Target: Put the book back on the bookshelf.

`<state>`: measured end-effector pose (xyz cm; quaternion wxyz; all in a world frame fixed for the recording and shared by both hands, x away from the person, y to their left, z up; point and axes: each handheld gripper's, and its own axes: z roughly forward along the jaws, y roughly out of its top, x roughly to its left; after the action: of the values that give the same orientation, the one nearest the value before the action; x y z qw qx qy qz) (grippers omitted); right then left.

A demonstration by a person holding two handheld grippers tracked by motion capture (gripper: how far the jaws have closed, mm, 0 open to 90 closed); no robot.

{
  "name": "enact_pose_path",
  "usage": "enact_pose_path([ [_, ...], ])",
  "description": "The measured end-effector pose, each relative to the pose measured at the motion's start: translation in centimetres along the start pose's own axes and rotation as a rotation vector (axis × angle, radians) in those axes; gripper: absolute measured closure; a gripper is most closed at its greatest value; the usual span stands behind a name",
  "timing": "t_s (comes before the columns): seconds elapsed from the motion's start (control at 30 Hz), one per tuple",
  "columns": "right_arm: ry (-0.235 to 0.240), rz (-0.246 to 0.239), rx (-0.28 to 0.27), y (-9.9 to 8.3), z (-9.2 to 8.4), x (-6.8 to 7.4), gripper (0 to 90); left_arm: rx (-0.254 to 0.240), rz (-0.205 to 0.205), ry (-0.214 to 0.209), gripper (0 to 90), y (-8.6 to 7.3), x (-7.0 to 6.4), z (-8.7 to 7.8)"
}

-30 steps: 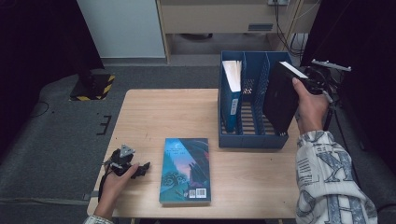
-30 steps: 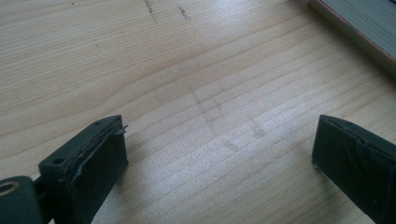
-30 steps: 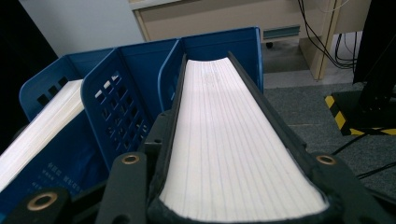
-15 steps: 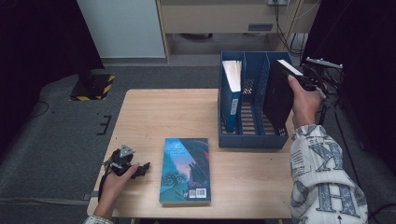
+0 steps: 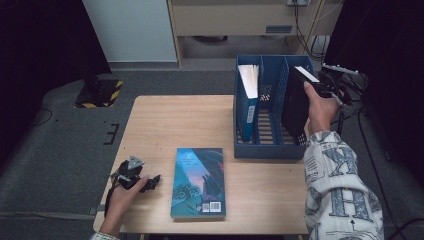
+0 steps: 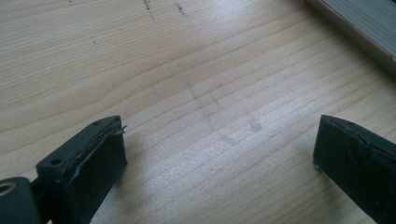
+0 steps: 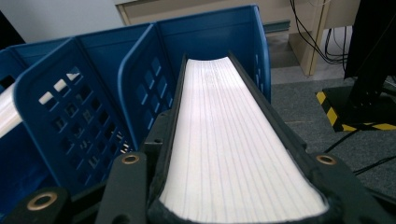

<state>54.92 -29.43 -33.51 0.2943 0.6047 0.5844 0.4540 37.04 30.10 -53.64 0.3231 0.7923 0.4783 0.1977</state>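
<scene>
High view: right gripper (image 5: 320, 90) clamps the black book (image 5: 296, 107) upright, partly inside the rightmost slot of the blue file rack (image 5: 260, 150). Left gripper (image 5: 137, 177) rests on the bench (image 5: 165, 125), blue book (image 5: 198, 182) just beside.

Left gripper view: jaws spread, nothing between.

Right gripper view: page edge (image 7: 229, 140) pinched between jaws, divider (image 7: 140, 88) alongside. Advice: keep book parallel to divider, lower straight.
</scene>
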Motion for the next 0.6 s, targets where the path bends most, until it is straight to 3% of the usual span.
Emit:
enact_pose_path([
  [0.2, -0.004, -0.028, 0.008, -0.6, 0.8, 0.5, 52.7, -0.001, -0.002, 0.001, 1.6, 0.0, 0.0, 0.0],
  [0.6, -0.019, -0.016, 0.036, -2.2, 1.6, 0.2, 52.7, 0.002, -0.004, -0.003, 0.7, 0.1, 0.0, 0.1],
])
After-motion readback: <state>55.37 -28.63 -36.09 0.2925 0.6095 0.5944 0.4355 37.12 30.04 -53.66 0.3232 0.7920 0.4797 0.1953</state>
